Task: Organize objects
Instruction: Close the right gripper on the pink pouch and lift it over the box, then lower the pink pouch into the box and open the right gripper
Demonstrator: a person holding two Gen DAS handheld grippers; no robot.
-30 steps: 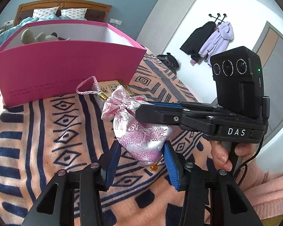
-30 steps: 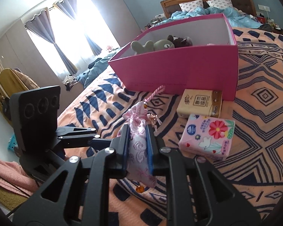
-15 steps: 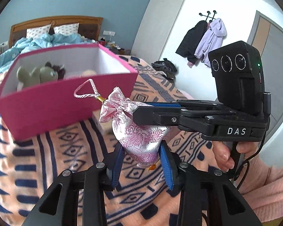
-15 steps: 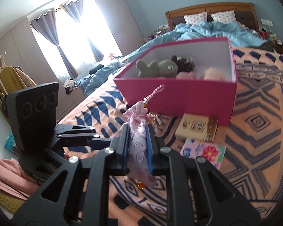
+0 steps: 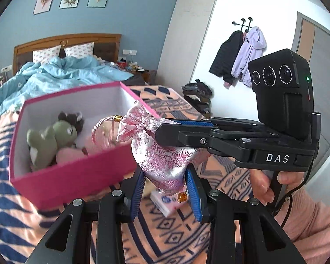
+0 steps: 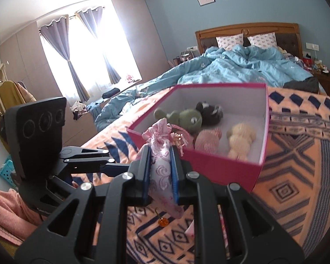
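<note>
A pink and white brocade drawstring pouch [image 5: 162, 158] with a pink cord and an amber bead hangs in the air above the bed. My right gripper [image 6: 160, 171] is shut on the pouch [image 6: 161, 169]; it crosses the left wrist view [image 5: 178, 129] from the right. My left gripper [image 5: 165, 189] has its blue pads either side of the pouch's bottom, with small gaps. The open pink box [image 5: 72, 180] holds a green plush toy [image 5: 46, 140] and other soft toys [image 6: 242, 136]. The box [image 6: 220, 165] lies just beyond the pouch.
A patterned orange and navy blanket [image 6: 297, 176] covers the bed. A pink tissue pack [image 5: 165, 204] lies on it under the pouch. A blue duvet [image 6: 242, 63] and headboard are behind the box. Coats hang on the right wall [image 5: 242, 52].
Both grippers have risen with the pouch. The box now shows from above, with its toys in sight, and the pouch sits nearer the box's near rim.
</note>
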